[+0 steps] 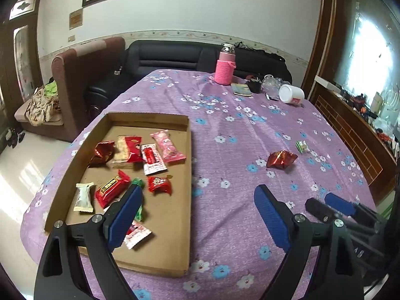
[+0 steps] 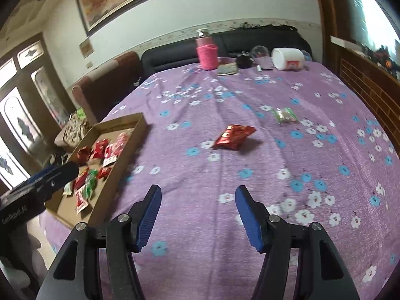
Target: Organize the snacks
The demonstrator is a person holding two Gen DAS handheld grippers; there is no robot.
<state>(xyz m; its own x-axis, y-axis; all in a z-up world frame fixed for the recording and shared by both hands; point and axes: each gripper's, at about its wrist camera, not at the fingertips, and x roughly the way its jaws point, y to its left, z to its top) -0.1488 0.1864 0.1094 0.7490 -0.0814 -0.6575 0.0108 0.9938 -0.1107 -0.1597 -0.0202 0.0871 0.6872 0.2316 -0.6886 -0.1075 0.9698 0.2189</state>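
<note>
A shallow cardboard tray (image 1: 150, 118) lies on the purple flowered tablecloth and holds several wrapped snacks, mostly red, plus a pink one (image 1: 168, 145) and a white one (image 1: 84, 197). My left gripper (image 1: 197, 195) hovers open over the tray's near right side, nothing between its blue pads. Out on the cloth lie a shiny red snack packet (image 1: 281, 159) (image 2: 233, 137) and a small green-and-clear candy (image 1: 302, 146) (image 2: 285, 114). My right gripper (image 2: 197, 195) is open above bare cloth, short of the red packet; it also shows at the lower right of the left wrist view (image 1: 332, 206).
At the table's far end stand a pink knitted-sleeve bottle (image 1: 224, 68) (image 2: 206, 53), a tipped white jar (image 1: 291, 94) (image 2: 287, 58), a dark cup (image 1: 254, 85) and small clutter. Sofas sit behind the table. A wooden cabinet (image 2: 370, 85) runs along the right.
</note>
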